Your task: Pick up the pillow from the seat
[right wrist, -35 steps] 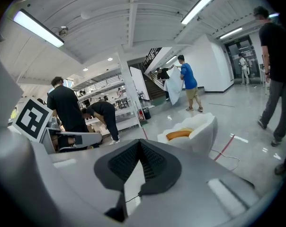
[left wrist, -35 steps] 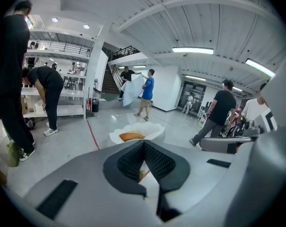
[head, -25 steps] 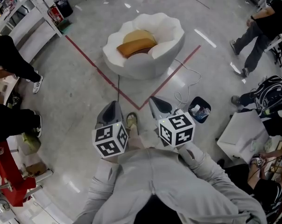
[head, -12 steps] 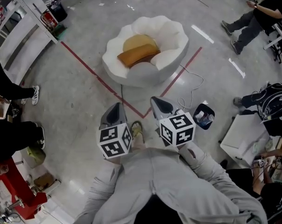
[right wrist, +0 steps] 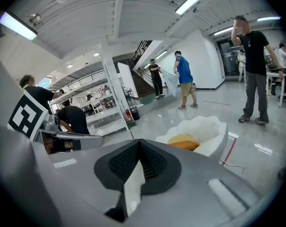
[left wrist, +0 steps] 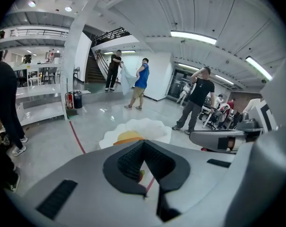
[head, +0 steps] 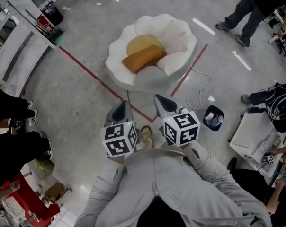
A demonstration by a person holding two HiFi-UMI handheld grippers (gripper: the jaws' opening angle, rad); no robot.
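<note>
Grey glossy floor [head: 81,103], marked with red tape line [head: 84,66]. White scalloped seat [head: 174,37] standing on it, well ahead of both grippers. Bystanders around the edges. Orange pillow [head: 144,59] lying in the seat hollow, atop yellow round cushion [head: 140,43], untouched. Left gripper [head: 125,106] and right gripper [head: 158,100] held side by side close to the torso, pointed toward the seat, well apart from the pillow. Left fingers pressed together, nothing between. Right fingers likewise closed tip to tip, empty.
</note>
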